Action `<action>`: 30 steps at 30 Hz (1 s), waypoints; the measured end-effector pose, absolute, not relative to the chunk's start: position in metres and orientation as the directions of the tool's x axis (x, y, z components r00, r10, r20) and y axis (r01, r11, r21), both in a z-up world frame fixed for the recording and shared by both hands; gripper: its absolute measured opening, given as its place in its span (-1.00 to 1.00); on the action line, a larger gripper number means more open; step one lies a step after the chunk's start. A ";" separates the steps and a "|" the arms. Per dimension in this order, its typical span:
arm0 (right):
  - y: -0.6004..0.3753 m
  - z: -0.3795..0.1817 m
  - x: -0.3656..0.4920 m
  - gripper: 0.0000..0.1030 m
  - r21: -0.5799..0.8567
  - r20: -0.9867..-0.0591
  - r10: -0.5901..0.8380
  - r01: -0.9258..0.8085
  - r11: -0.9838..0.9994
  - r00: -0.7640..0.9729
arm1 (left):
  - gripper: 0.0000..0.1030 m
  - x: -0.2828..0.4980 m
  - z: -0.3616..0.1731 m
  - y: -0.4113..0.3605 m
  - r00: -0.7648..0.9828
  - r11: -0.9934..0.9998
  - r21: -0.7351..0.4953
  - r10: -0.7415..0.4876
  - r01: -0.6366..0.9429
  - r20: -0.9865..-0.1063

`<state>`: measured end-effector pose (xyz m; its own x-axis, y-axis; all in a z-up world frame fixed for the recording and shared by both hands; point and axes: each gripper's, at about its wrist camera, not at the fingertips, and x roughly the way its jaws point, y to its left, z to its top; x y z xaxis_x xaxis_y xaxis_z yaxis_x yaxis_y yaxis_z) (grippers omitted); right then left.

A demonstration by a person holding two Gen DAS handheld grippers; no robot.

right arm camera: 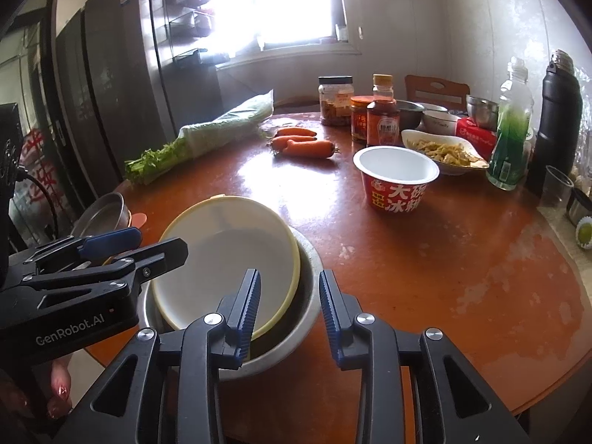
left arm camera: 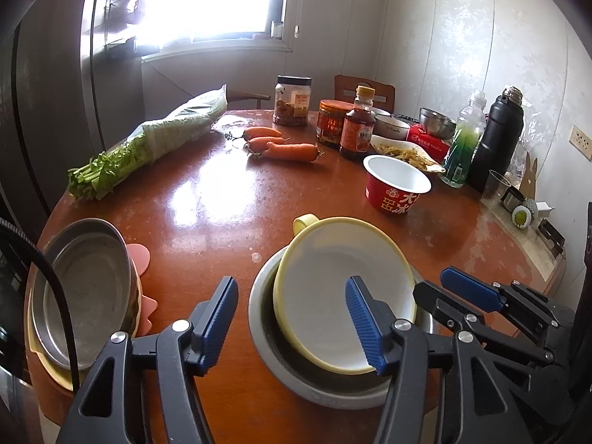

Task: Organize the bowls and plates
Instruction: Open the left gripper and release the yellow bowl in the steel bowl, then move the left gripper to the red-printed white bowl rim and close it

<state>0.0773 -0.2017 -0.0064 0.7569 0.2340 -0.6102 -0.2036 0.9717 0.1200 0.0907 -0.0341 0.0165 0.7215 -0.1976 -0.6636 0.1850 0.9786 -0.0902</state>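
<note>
A yellow bowl with a white inside (left arm camera: 340,292) sits tilted in a steel bowl (left arm camera: 266,344) near the table's front edge; both also show in the right wrist view, the yellow bowl (right arm camera: 225,259) and the steel bowl (right arm camera: 296,318). My left gripper (left arm camera: 292,323) is open, its jaws astride the steel bowl's left rim. My right gripper (right arm camera: 290,314) is open, its jaws astride the bowls' right rims. A steel plate (left arm camera: 85,292) lies tilted on pink and yellow dishes (left arm camera: 142,259) at the left.
On the round brown table (left arm camera: 207,192) stand a red paper tub (left arm camera: 396,185), carrots (left arm camera: 285,148), bagged greens (left arm camera: 155,140), jars and a sauce bottle (left arm camera: 357,125), a dish of food (left arm camera: 403,151), steel bowls, a green bottle (left arm camera: 466,140) and a black flask (left arm camera: 499,137).
</note>
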 end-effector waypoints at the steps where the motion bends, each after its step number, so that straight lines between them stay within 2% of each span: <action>1: -0.203 -0.006 0.077 -0.34 0.123 -0.608 0.234 -0.201 0.972 0.759 | 0.17 0.090 0.018 -0.035 0.723 0.979 -0.087 -0.196 0.186 -0.662; 13: -0.229 0.008 0.077 -0.25 0.138 -0.590 0.218 -0.169 0.976 0.777 | 0.23 0.096 0.032 -0.059 0.728 0.978 -0.054 -0.187 0.202 -0.659; 21: -0.254 0.014 0.090 -0.03 0.179 -0.581 0.226 -0.148 0.973 0.782 | 0.23 0.115 0.035 -0.080 0.712 0.976 -0.034 -0.182 0.217 -0.678; 30: -0.293 0.029 0.121 -0.01 0.213 -0.595 0.194 -0.080 0.974 0.780 | 0.23 0.150 0.053 -0.110 0.689 0.972 -0.037 -0.192 0.234 -0.699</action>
<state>0.1211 -0.2933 0.0287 0.7801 0.1943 -0.5948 -0.0803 0.9738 0.2128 0.1498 -0.1097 0.0531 0.6890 -0.1924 -0.6987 0.2342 0.9715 -0.0366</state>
